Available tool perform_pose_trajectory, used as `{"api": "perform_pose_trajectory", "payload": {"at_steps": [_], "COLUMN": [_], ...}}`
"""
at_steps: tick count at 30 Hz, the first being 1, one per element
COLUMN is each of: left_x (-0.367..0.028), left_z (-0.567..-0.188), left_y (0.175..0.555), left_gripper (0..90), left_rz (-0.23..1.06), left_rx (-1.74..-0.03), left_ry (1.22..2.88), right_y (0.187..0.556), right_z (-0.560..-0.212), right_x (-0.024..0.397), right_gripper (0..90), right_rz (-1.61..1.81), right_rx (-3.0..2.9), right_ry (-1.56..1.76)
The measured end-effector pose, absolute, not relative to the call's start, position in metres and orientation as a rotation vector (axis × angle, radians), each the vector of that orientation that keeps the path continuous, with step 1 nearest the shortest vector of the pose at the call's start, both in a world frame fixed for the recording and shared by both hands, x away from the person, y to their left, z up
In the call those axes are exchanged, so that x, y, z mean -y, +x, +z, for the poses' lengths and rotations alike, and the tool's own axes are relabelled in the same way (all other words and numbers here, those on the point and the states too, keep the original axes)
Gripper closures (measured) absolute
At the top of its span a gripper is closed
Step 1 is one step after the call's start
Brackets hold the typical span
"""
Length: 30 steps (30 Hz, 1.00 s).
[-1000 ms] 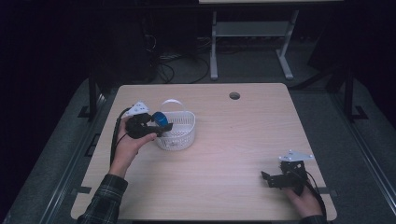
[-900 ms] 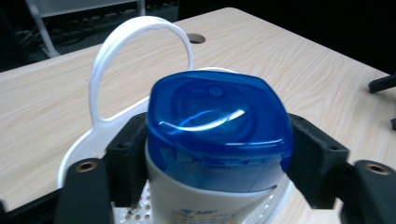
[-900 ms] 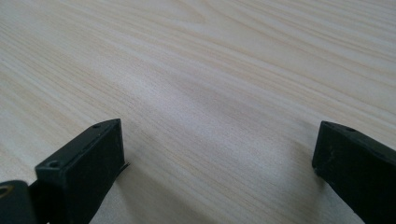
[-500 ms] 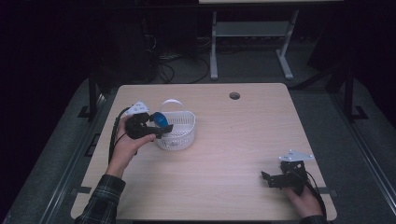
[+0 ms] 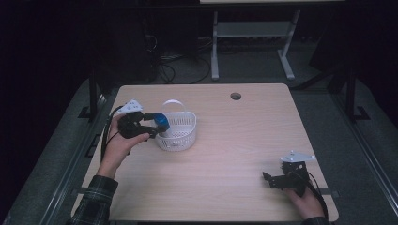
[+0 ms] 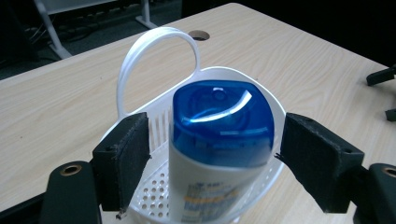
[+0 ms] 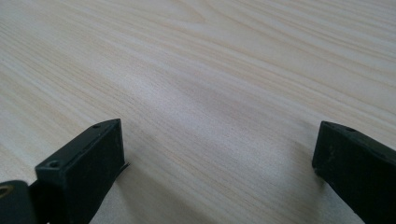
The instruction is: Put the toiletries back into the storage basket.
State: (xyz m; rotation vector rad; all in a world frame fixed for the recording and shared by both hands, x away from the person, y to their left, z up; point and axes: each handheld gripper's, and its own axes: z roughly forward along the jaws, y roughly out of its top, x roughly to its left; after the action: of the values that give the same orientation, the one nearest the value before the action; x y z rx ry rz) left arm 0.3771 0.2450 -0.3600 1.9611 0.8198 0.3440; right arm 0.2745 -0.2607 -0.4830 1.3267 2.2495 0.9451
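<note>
A white bottle with a blue cap [image 6: 222, 140] stands in a small white perforated basket [image 5: 180, 136] with a looped handle, left of the table's middle. My left gripper [image 5: 156, 123] reaches over the basket's left rim with its jaws on either side of the blue cap [image 5: 161, 121]. In the left gripper view [image 6: 215, 149] a gap shows between each pad and the bottle. The jaws have just been opening and stand open. My right gripper [image 5: 268, 180] rests low at the table's near right corner, open over bare wood [image 7: 219, 158].
The light wooden table [image 5: 234, 140] has a round cable hole [image 5: 235, 96] near its far edge. Dark floor, cables and a metal stand lie beyond the table. The right gripper's tip [image 6: 380, 77] shows far off in the left gripper view.
</note>
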Motion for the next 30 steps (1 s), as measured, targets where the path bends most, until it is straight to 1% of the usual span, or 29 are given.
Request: {"api": "perform_pose_trajectory", "payload": {"at_steps": [14,22,30], "left_x": [-0.271,-0.283,-0.289], "left_z": [-0.361,-0.369,-0.38], "left_y": [0.351,0.332,0.32], "left_gripper": [23.3,23.4,23.4], "left_rz": [0.361,0.399,0.402], "left_rx": [-0.85,-0.871,-0.897], "left_ry": [1.976,2.014,2.032], "right_y": [0.274,0.274,0.275], "right_z": [-0.483,-0.483,-0.483], "right_x": [0.261,0.261,0.261], "right_gripper": [1.7,1.7,1.7], "right_rz": [0.944,0.944,0.945], "right_rx": [-2.25,-2.25,-2.249], "right_ry": [1.326,1.327,1.325]}}
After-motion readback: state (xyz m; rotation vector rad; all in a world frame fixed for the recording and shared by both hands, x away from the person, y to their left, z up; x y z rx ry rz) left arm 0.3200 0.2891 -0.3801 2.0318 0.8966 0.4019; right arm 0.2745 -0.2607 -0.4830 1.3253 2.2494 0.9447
